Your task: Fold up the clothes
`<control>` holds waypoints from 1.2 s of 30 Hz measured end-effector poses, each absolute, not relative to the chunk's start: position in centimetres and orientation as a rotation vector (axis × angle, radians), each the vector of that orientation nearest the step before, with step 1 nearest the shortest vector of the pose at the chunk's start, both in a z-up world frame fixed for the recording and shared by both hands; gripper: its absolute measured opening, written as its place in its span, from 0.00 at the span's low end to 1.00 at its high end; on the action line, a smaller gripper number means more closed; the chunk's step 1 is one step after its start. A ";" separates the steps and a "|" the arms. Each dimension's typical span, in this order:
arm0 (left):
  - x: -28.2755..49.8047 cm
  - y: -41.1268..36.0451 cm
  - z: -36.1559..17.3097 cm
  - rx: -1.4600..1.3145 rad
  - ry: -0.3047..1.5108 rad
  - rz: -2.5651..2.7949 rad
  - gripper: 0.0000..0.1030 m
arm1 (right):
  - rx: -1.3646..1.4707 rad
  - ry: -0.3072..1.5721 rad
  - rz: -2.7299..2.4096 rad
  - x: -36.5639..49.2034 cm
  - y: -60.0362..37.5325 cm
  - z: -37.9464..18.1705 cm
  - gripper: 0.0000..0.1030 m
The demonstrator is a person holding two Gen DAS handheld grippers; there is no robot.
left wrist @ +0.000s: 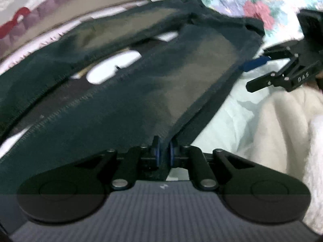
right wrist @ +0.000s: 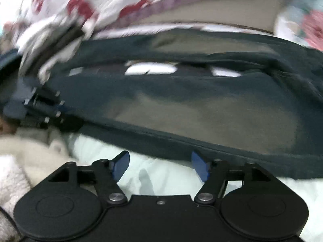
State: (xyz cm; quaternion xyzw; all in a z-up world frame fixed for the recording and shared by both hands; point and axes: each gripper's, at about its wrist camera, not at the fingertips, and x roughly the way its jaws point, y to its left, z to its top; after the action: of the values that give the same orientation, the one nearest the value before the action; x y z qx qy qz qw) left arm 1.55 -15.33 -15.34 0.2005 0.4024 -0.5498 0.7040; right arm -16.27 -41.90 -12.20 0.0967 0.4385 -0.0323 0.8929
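A dark green T-shirt (left wrist: 141, 84) with a white print lies spread over a pale sheet; it also fills the right wrist view (right wrist: 181, 104). My left gripper (left wrist: 164, 155) is shut on the shirt's near hem, and the cloth runs up between its blue pads. My right gripper (right wrist: 160, 166) is open and empty, just short of the shirt's near edge, over the pale sheet (right wrist: 161, 173). In the left wrist view the right gripper (left wrist: 260, 70) shows at the right, jaws apart, beside the shirt's edge. The left gripper (right wrist: 48, 111) shows blurred at the left in the right wrist view.
A floral quilt (left wrist: 252, 0) lies beyond the shirt at the top right. A white cloth with red patterns (right wrist: 80, 6) is bunched at the far left. A fluffy cream blanket (left wrist: 286, 131) lies to the right of the shirt.
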 end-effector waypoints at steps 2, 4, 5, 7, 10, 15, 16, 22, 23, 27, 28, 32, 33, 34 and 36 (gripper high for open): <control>1.9 -15.2 -15.0 0.430 0.878 -1.204 0.09 | 0.141 0.907 -0.151 -16.8 -42.3 -12.2 0.70; 2.0 -15.2 -15.0 0.438 0.875 -1.191 0.09 | 0.126 0.944 -0.217 -16.8 -43.1 -12.3 0.70; 2.1 -15.1 -15.1 0.442 0.874 -1.185 0.09 | 0.192 0.923 -0.256 -17.0 -44.0 -12.2 0.70; 2.2 -15.1 -15.1 0.450 0.871 -1.172 0.11 | 0.389 0.839 -0.327 -18.0 -46.6 -11.8 0.70; 2.3 -15.1 -15.2 0.463 0.867 -1.152 0.11 | 0.639 0.720 -0.493 -19.9 -51.1 -11.0 0.70; 2.7 -14.9 -15.4 0.477 0.865 -1.121 0.14 | 0.729 0.641 -0.841 -23.8 -58.4 -10.0 0.71; 2.8 -14.9 -15.5 0.473 0.870 -1.116 0.14 | 0.725 0.636 -0.893 -24.7 -59.6 -10.0 0.71; 3.2 -14.8 -15.8 0.456 0.891 -1.096 0.21 | 0.981 0.542 -0.988 -29.5 -62.9 -12.6 0.71; 3.2 -14.8 -15.8 0.458 0.890 -1.096 0.21 | 1.012 0.547 -0.980 -29.7 -63.1 -13.3 0.71; 3.0 -14.9 -15.7 0.465 0.887 -1.094 0.14 | 1.004 0.634 -0.932 -28.0 -62.8 -16.0 0.71; 3.0 -14.9 -15.7 0.472 0.885 -1.093 0.08 | 0.995 0.640 -0.925 -27.6 -62.6 -16.4 0.66; 2.6 -15.1 -15.6 0.507 0.871 -1.089 0.05 | 0.862 0.642 -0.831 -25.4 -61.5 -15.7 0.14; 2.6 -15.2 -15.6 0.516 0.867 -1.088 0.05 | 0.815 0.598 -0.800 -25.1 -61.4 -14.7 0.13; 2.5 -15.2 -15.6 0.525 0.864 -1.087 0.05 | 0.795 0.552 -0.772 -24.6 -61.6 -13.7 0.11; 2.3 -15.3 -15.5 0.542 0.856 -1.084 0.06 | 0.791 0.506 -0.736 -22.7 -62.6 -11.4 0.09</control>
State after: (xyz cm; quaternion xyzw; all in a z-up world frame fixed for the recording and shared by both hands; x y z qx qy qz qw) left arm 2.34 -15.30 -15.49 0.2469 0.3899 -0.4938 0.7370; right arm -22.74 -62.65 -11.39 0.3725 0.2381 -0.3465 0.8273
